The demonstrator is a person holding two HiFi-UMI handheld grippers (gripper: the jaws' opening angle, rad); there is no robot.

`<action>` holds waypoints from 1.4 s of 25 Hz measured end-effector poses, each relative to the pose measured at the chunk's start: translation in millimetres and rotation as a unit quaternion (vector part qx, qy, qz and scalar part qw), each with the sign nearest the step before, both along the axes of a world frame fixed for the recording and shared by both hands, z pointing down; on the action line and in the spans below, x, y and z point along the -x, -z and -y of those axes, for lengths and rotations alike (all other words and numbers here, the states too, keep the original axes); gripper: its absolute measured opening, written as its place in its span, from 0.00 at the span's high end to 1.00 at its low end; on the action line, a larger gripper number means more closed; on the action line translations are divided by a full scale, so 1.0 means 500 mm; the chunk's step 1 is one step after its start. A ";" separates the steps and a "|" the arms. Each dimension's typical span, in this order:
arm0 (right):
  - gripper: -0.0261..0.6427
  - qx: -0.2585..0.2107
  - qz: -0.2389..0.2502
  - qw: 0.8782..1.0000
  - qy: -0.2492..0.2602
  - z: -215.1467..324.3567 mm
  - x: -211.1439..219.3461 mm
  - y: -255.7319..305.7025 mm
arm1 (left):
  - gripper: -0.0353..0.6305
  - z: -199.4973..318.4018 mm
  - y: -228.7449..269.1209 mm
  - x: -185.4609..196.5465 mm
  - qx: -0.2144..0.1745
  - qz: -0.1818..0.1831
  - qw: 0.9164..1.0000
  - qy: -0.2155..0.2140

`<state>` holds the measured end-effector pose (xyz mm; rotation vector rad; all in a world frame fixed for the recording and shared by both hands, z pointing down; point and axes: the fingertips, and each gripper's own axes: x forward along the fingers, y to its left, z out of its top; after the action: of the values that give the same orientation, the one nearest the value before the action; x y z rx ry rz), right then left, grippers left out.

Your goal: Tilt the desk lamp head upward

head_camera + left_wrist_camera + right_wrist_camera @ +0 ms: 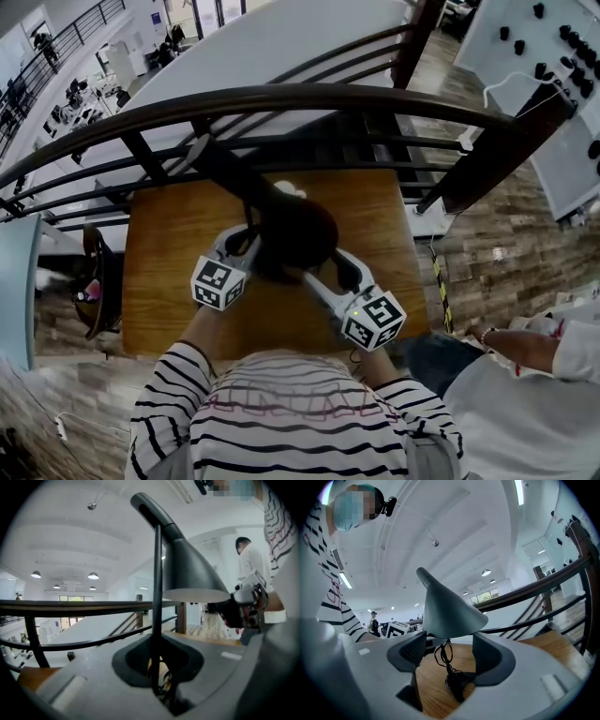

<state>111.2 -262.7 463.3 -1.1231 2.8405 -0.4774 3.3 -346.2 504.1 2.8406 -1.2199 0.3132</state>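
A dark desk lamp stands on a small wooden table point(169, 244). Its cone-shaped head point(300, 234) point(187, 573) point(447, 611) faces down, with a thin upright stem point(157, 597) beside it. My left gripper point(246, 246) point(157, 686) is shut on that stem low down. My right gripper point(328, 272) point(450, 653) stands open on the other side, level with the head's rim; the cone sits just beyond its fingertips, and I cannot tell whether they touch it. Below the jaws, the lamp's cable point(443, 656) loops down to the table.
A dark curved railing point(281, 98) runs along the table's far edge, with a drop behind it. A small white object point(291, 190) lies at the table's back. Another person in white point(525, 394) stands close at the right.
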 end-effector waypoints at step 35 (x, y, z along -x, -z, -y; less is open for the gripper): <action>0.48 -0.041 -0.031 0.997 -0.057 -0.011 -0.066 0.094 | 0.88 -0.005 -0.007 0.007 0.020 0.007 0.999 -0.024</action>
<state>144.2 -257.0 416.4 -1.2964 2.7981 -0.3203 -0.3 -343.8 507.3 2.8407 -1.1369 0.3564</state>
